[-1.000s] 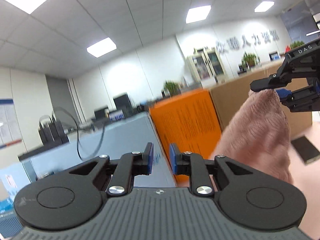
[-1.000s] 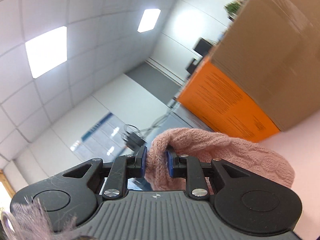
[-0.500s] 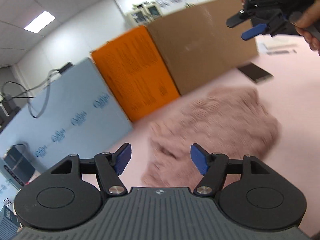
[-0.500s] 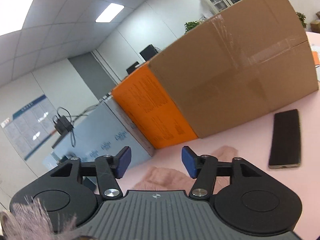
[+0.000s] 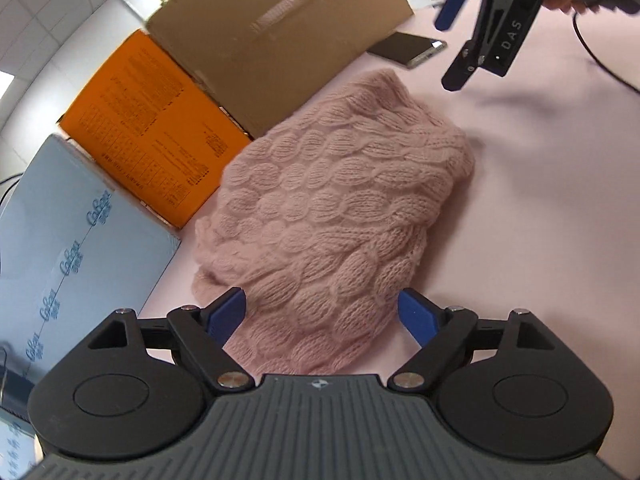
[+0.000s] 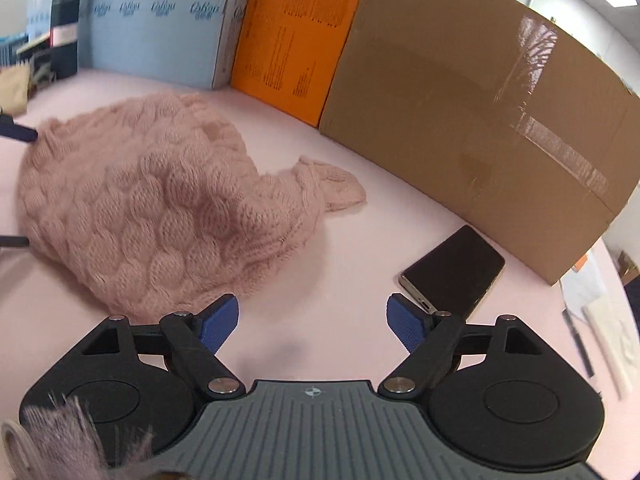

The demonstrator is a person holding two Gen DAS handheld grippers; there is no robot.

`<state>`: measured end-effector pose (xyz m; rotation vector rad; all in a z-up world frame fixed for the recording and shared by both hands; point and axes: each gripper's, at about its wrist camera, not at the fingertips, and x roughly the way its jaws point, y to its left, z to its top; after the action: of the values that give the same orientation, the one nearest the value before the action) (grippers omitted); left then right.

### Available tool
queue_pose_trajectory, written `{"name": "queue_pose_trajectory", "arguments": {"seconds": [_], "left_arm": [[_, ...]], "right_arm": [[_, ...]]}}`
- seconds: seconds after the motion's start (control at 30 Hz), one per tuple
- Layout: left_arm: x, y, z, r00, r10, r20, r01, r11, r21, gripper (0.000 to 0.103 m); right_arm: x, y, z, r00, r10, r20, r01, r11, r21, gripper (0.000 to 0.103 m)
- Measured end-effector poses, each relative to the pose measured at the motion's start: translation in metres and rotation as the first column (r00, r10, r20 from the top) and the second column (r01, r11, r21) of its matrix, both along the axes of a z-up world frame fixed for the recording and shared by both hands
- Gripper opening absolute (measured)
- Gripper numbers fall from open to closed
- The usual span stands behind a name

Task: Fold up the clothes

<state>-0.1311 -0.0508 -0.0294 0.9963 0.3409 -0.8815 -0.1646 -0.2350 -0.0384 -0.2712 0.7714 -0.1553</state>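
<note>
Now we have the pink knit sweater (image 5: 332, 216) lying bunched on the table (image 5: 540, 220), both the left gripper (image 5: 320, 314) and right gripper (image 6: 312, 320) opening and empty. We should pinch a true edge, not a loose bulge, and spread it flat first.

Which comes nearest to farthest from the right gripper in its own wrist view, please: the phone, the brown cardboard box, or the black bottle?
From the right gripper, whose jaws are opening with nothing between them:
1. Phone, lying flat just ahead on the right.
2. Brown cardboard box, standing behind the phone on the right.
3. Black bottle, far back at the upper left.
</note>
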Motion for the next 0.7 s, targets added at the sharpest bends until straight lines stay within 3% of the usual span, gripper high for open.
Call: {"name": "queue_pose_trajectory", "arguments": {"seconds": [0.1,0.13,0.17,0.2,0.33,0.43,0.57,0.7], "left_arm": [[-0.001,-0.012,-0.010,0.998,0.003,0.069,-0.005,1.000,0.026,0.085],[0.000,-0.014,-0.010,0.997,0.007,0.075,-0.009,1.000,0.020,0.066],[0.002,-0.015,-0.008,0.997,0.025,0.074,-0.026,1.000,0.013,0.017],[0.006,-0.015,-0.004,0.995,0.057,0.078,-0.057,0.998,-0.012,0.006],[0.020,-0.003,0.028,0.978,0.181,0.103,-0.161,0.971,-0.177,0.007],[0.023,0.010,0.055,0.959,0.238,0.152,-0.190,0.942,-0.279,0.007],[0.031,0.020,0.079,0.935,0.298,0.194,-0.219,0.913,-0.345,0.007],[0.037,0.022,0.087,0.922,0.325,0.213,-0.238,0.906,-0.351,0.008]], "right_arm": [[-0.009,-0.009,-0.012,0.998,0.046,-0.035,-0.049,0.994,-0.102,0.084],[-0.008,-0.010,-0.015,0.997,0.069,-0.042,-0.073,0.990,-0.123,0.086],[-0.008,-0.009,-0.017,0.995,0.087,-0.047,-0.092,0.987,-0.131,0.087],[-0.006,-0.008,-0.017,0.993,0.108,-0.048,-0.113,0.985,-0.128,0.087],[-0.003,-0.004,-0.016,0.981,0.192,-0.007,-0.192,0.976,-0.108,0.097],[0.005,0.001,-0.012,0.969,0.247,0.021,-0.243,0.962,-0.125,0.097],[0.019,0.012,-0.005,0.948,0.309,0.082,-0.291,0.940,-0.179,0.099],[0.036,0.027,-0.009,0.912,0.402,0.087,-0.374,0.899,-0.228,0.103]]}}
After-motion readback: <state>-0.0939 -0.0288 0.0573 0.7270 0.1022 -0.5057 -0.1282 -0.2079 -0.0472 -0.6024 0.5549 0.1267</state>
